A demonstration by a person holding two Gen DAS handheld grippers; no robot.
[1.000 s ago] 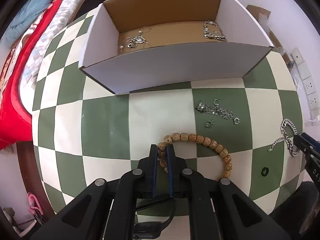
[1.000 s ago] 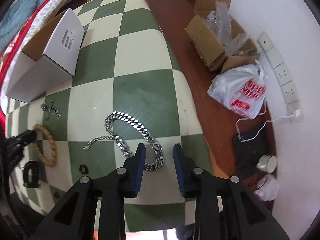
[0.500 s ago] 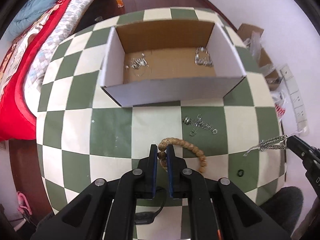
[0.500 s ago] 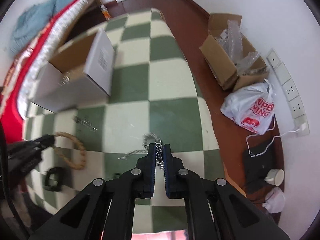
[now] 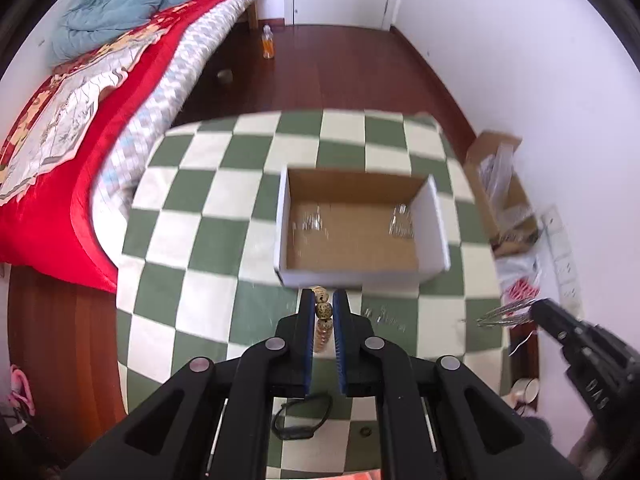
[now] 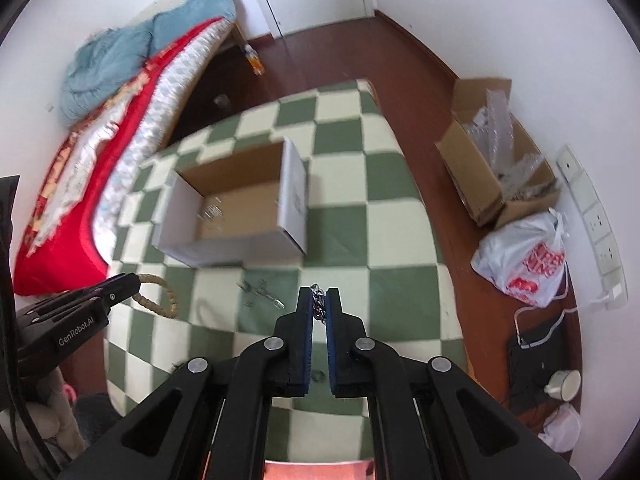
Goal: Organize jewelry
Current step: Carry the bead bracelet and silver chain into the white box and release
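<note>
My left gripper (image 5: 323,300) is shut on a wooden bead bracelet (image 5: 323,312) and holds it high above the checked table; the bracelet also shows hanging from it in the right wrist view (image 6: 160,294). My right gripper (image 6: 319,294) is shut on a silver chain (image 6: 318,306), also lifted; the chain shows blurred in the left wrist view (image 5: 506,314). The open white cardboard box (image 5: 360,274) stands ahead with silver jewelry inside (image 5: 400,222). A small silver piece (image 6: 260,292) lies on the table before the box.
A black watch (image 5: 302,416) and a small ring (image 5: 365,432) lie near the table's front edge. A red bed (image 5: 60,140) is at the left. A cardboard box (image 6: 492,168) and a plastic bag (image 6: 528,258) sit on the floor at the right.
Both grippers have risen well above the table. The right gripper shut on the silver chain and lifted it. The left gripper lifted the bead bracelet off the table.
</note>
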